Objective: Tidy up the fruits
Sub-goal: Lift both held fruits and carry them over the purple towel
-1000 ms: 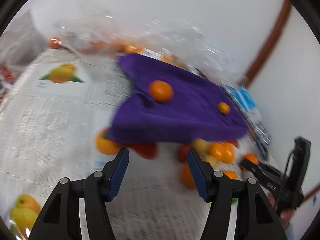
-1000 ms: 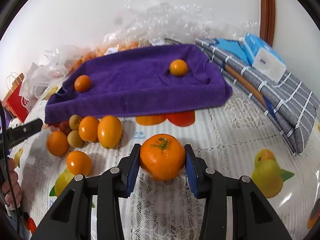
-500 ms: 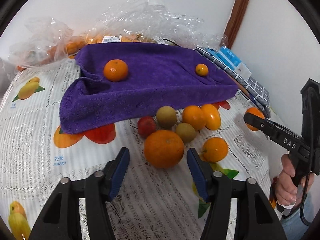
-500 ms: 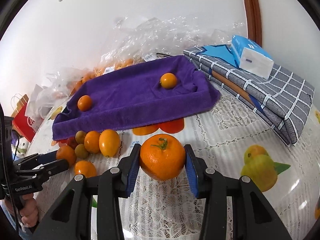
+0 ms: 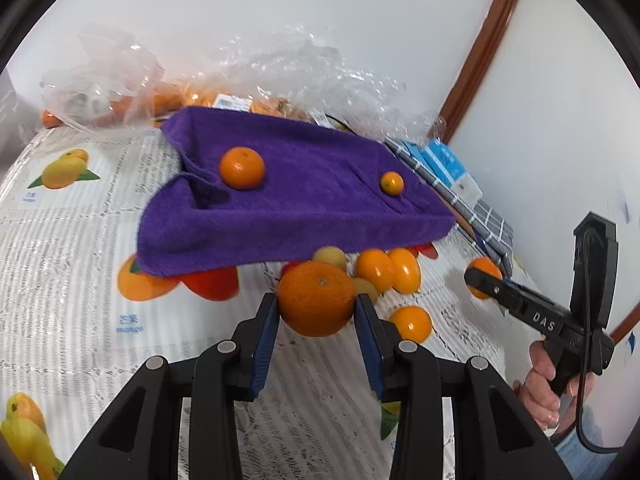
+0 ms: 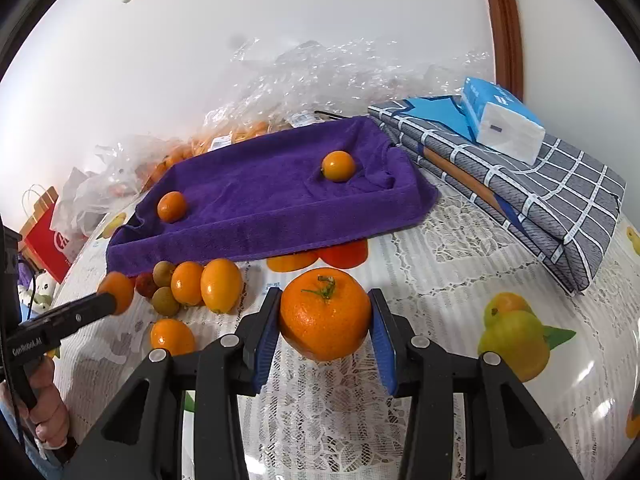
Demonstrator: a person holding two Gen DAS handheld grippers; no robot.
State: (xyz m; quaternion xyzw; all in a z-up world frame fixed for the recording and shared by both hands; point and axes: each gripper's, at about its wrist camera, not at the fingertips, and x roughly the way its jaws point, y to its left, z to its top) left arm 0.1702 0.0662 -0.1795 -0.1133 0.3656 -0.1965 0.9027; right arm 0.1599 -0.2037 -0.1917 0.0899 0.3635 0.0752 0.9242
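Observation:
My left gripper [image 5: 316, 306] is shut on a large orange [image 5: 317, 298], held just above the tablecloth in front of the fruit pile. My right gripper [image 6: 325, 314] is shut on another large orange with a green stem [image 6: 325, 312]; it also shows in the left wrist view [image 5: 482, 278]. A purple towel [image 5: 296, 200] lies behind, with a mandarin [image 5: 242, 168] and a small kumquat [image 5: 392, 183] on it. Several loose small fruits [image 6: 200, 284] lie at the towel's front edge.
Clear plastic bags with oranges [image 5: 256, 80] lie behind the towel by the wall. A folded grey checked cloth [image 6: 520, 184] with a blue tissue pack [image 6: 500, 120] lies to the right. A red paper bag [image 6: 48, 236] stands at far left. The lace tablecloth [image 6: 440, 280] has fruit prints.
My left gripper has moved forward and closed on the large orange, lifting it. My right gripper still holds its orange and has shifted slightly.

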